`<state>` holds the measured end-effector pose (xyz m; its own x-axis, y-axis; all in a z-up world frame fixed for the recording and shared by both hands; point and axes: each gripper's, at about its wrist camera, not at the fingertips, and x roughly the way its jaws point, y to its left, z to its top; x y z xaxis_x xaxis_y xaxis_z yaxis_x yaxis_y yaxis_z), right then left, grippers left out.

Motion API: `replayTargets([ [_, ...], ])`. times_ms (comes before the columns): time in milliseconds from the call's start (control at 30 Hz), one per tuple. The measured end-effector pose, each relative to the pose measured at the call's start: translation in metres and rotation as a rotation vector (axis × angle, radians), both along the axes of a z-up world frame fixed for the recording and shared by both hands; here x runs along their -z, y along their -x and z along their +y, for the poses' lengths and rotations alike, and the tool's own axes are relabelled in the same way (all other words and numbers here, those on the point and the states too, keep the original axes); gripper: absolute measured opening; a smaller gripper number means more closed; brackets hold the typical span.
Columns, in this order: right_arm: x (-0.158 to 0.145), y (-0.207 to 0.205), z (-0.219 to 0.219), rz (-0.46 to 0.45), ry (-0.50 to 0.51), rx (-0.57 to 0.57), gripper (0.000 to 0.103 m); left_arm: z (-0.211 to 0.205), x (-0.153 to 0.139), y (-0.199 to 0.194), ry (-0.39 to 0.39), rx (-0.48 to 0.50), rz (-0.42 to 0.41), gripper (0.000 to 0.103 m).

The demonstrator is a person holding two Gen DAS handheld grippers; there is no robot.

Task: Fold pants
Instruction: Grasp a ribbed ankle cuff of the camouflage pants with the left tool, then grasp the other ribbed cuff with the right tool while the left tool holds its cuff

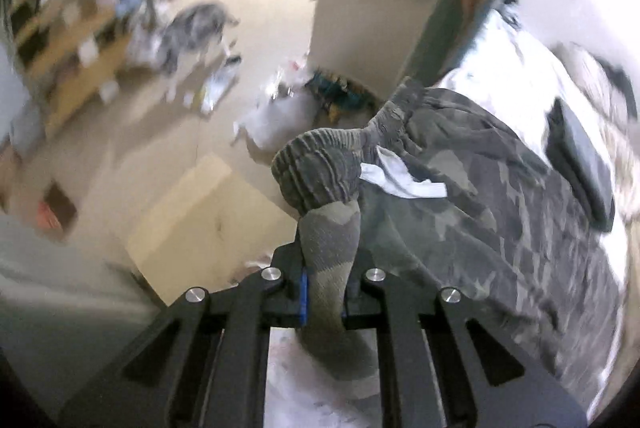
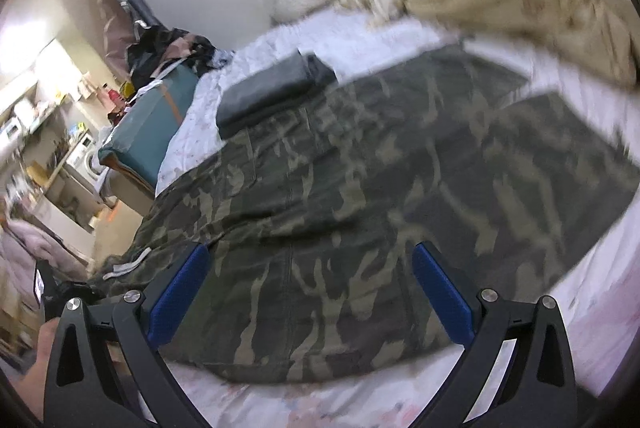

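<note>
Left wrist view: left gripper (image 1: 325, 292) pinches a bunched corner of the camouflage pants (image 1: 500, 188), lifted off the white bedsheet (image 1: 520, 40). Right gripper (image 2: 306, 312) hangs spread over the pants, flat on that sheet beside a dark folded garment (image 2: 272, 88).

Camouflage pants (image 2: 360, 188) spread flat on white sheet, waistband corner (image 1: 320, 168) bunched and lifted

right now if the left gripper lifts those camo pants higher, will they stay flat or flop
Probably flop: the camo pants bunch and sag where the left gripper pinches the waistband. They look fairly heavy, so the legs on the bed would likely drag.
</note>
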<state>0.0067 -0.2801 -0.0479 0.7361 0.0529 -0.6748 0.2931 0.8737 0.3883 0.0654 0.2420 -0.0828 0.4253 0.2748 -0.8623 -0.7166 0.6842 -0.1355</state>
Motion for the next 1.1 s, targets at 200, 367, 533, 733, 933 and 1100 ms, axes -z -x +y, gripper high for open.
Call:
replayTargets([
  [200,0.098,0.015,0.009,0.199,-0.455,0.116,0.103,0.003,-0.001,-0.003,-0.002,0.009,0.012,0.008],
  [367,0.165,0.034,0.012,0.302,-0.550,0.308,0.103,0.005,0.011,0.004,0.038,-0.006,0.028,0.008],
  [533,0.154,0.027,-0.021,0.190,-0.460,0.387,0.101,0.009,0.014,0.004,0.073,-0.025,0.025,0.008],
  [733,0.130,0.029,-0.125,0.212,-0.321,0.681,0.076,0.013,0.017,0.001,0.113,-0.046,0.026,0.008],
  [933,0.107,0.041,-0.213,0.216,-0.285,0.884,0.058,0.012,0.018,-0.001,0.111,-0.057,0.041,0.008],
  [1100,0.101,0.058,-0.252,0.232,-0.261,1.020,0.040,0.011,0.018,-0.004,0.087,-0.048,0.056,0.008],
])
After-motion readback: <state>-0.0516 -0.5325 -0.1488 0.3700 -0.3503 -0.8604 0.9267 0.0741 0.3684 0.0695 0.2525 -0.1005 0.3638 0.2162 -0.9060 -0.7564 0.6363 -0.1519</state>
